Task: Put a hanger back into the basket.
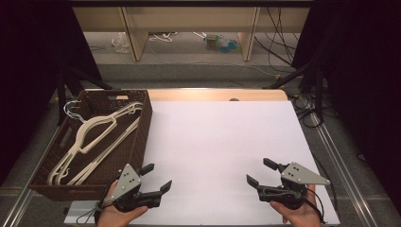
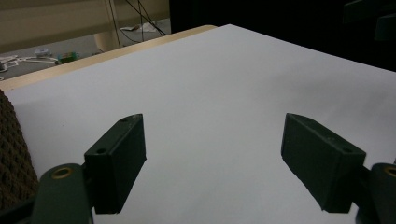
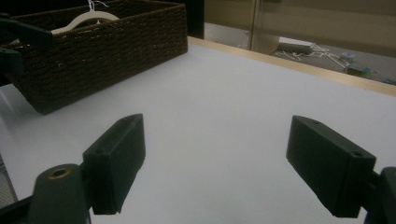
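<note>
My left gripper (image 1: 157, 177) rests low over the white table top (image 1: 222, 142) near its front left, just right of a dark woven basket (image 1: 146, 118). Its jaws stand wide apart with nothing between them (image 2: 212, 140). My right gripper (image 1: 259, 171) sits near the front right, angled toward the middle, also open and empty (image 3: 215, 140). Several cream plastic hangers (image 1: 94, 137) lie in the basket; one hanger (image 3: 84, 19) pokes above the basket's wall (image 3: 102, 51).
The basket hangs partly over the table's left edge. A wooden strip (image 1: 213, 94) borders the far edge. Beyond it are shelf legs, cables and small clutter (image 1: 220, 42) on the floor. Dark curtains flank both sides.
</note>
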`<state>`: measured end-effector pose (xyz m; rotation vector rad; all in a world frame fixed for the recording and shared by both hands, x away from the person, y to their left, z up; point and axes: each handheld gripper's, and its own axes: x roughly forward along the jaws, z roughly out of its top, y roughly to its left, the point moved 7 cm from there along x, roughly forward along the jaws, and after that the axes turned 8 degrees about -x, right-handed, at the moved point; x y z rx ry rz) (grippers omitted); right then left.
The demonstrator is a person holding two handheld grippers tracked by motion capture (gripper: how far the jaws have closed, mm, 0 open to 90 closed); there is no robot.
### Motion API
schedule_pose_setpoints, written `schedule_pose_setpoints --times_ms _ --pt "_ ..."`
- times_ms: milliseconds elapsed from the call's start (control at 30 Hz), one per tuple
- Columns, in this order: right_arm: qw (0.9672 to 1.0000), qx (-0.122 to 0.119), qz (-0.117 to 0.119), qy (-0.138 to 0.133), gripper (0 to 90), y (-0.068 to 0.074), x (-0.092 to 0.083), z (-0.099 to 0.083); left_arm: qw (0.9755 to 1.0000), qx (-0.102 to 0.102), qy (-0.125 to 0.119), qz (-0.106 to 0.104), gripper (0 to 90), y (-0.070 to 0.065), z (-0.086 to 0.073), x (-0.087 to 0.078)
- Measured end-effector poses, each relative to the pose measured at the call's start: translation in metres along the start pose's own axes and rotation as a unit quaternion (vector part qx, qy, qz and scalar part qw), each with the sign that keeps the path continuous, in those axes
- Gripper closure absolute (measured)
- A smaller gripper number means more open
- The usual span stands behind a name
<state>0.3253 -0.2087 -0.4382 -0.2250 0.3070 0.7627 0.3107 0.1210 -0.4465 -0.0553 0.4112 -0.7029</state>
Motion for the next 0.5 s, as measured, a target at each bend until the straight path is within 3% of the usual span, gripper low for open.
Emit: schedule_pose_setpoints --times_ms 33,100,133,233,333,400,500 --pt "1.0000 0.003 0.000 0.002 18.2 0.0004 -0.0001 -0.0004 1.0000 0.008 -0.001 -0.003 21.2 0.0011 0.0007 -0.0001" --pt "1.0000 0.006 0.000 0.001 17.3 0.0006 0.0001 -0.0001 1.0000 -0.005 -0.001 -0.003 19.4 0.0007 0.0002 0.0001" --pt "1.0000 0.007 -0.006 -0.001 17.3 0.0002 0.0000 0.0001 1.0000 0.004 -0.001 -0.004 18.8 0.0017 0.0005 0.0002" --pt "1.0000 0.003 -0.004 -0.001 17.3 -0.0001 0.0009 -0.0002 1.0000 -0.005 -0.004 -0.008 18.3 0.0015 0.0000 0.0016" --pt "1.0000 0.002 -0.003 0.000 17.3 0.0000 0.0015 -0.0009 1.0000 0.006 -0.001 -0.003 18.2 0.0046 0.0003 0.0004" --pt "1.0000 0.004 -0.001 -0.003 17.3 0.0005 0.0029 -0.0009 1.0000 -0.005 -0.007 -0.004 18.2 0.0047 0.0006 0.0013" --pt "1.0000 0.004 0.000 0.004 17.3 0.0002 0.0017 -0.0016 1.0000 0.002 -0.006 -0.003 18.2 0.0071 0.0016 0.0000"
